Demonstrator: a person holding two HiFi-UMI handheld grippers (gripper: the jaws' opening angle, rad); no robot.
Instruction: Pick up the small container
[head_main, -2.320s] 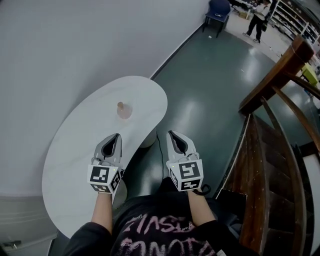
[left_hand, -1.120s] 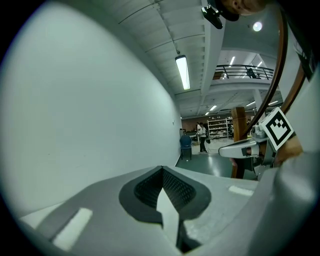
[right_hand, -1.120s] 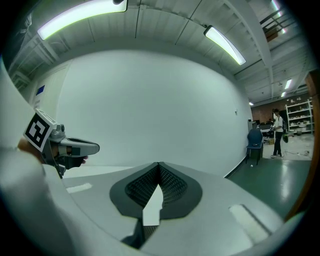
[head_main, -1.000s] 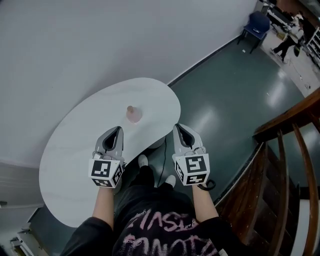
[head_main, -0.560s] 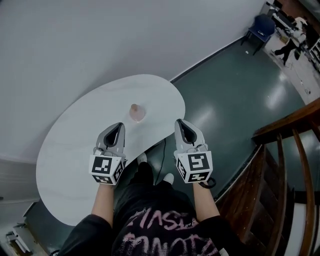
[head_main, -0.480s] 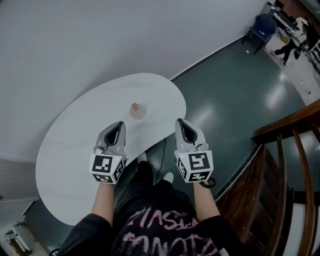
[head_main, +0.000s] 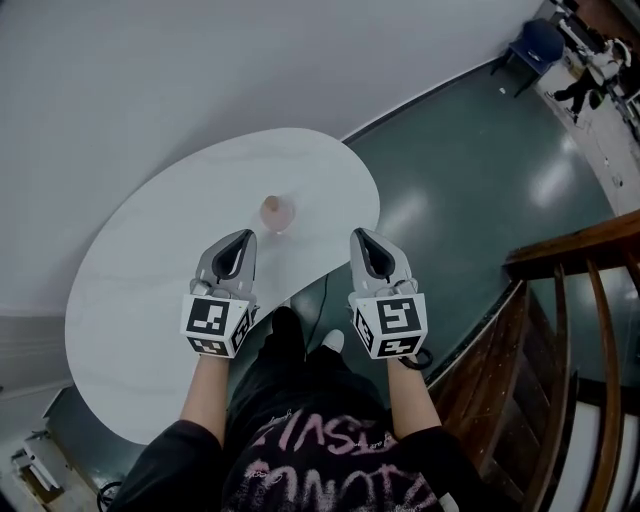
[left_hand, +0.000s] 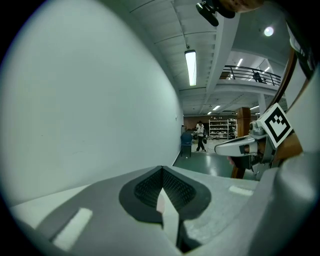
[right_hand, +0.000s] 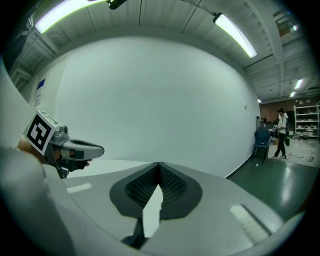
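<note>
The small container, pinkish with a knob on top, stands upright near the middle of the white kidney-shaped table. My left gripper hovers over the table's near edge, just short of the container and slightly left of it. My right gripper is level with it, over the table's right edge. Both are shut with nothing held. In the left gripper view the jaws meet and the right gripper shows alongside. The right gripper view shows its jaws closed and the left gripper. Neither gripper view shows the container.
A white wall runs behind the table. A wooden stair railing stands at the right over dark green floor. Far off are a blue chair and a person. My own legs and feet are below the grippers.
The view has swung, and the table and container now sit closer in front of both grippers. The grippers kept their spacing and stayed shut.
</note>
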